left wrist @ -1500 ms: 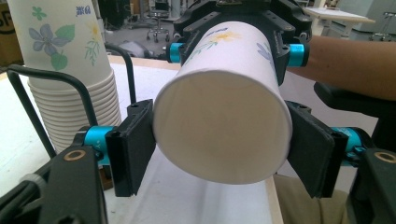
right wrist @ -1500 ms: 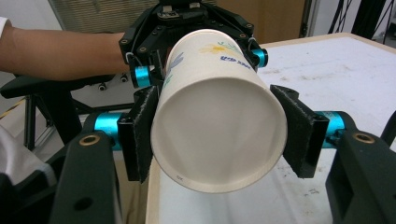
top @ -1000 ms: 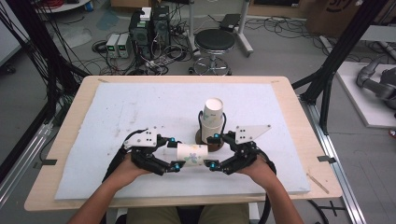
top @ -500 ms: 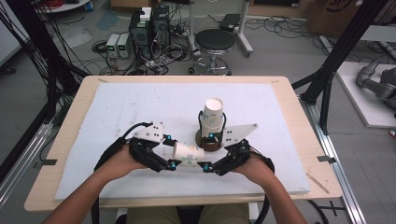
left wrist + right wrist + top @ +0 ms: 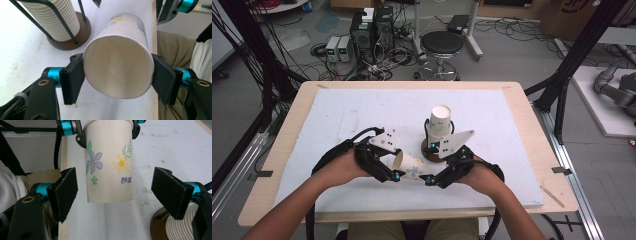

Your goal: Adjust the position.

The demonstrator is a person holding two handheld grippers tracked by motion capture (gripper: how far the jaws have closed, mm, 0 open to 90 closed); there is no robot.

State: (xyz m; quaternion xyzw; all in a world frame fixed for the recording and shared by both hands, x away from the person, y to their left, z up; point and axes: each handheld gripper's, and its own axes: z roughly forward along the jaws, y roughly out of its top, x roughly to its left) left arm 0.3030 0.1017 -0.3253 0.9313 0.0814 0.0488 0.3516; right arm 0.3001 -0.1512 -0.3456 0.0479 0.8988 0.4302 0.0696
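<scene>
From the high view, a paper cup [image 5: 412, 165] lies on its side above the white mat [image 5: 337, 125], between the 2 grippers near the table's near edge; its long axis runs from the left gripper [image 5: 396, 170] toward the right gripper [image 5: 428, 179], mouth to the left. Just behind stands a cup stack [image 5: 440, 122] in a wire holder on a brown base. In the left gripper view, both pads press the cup's rim end from either side, so the left gripper clamps it, the open mouth facing the camera. In the right gripper view, the jaws stand wide, 1 on each side of the cup's closed base without touching; the cup lies straight ahead, so closing should catch the base end.
</scene>
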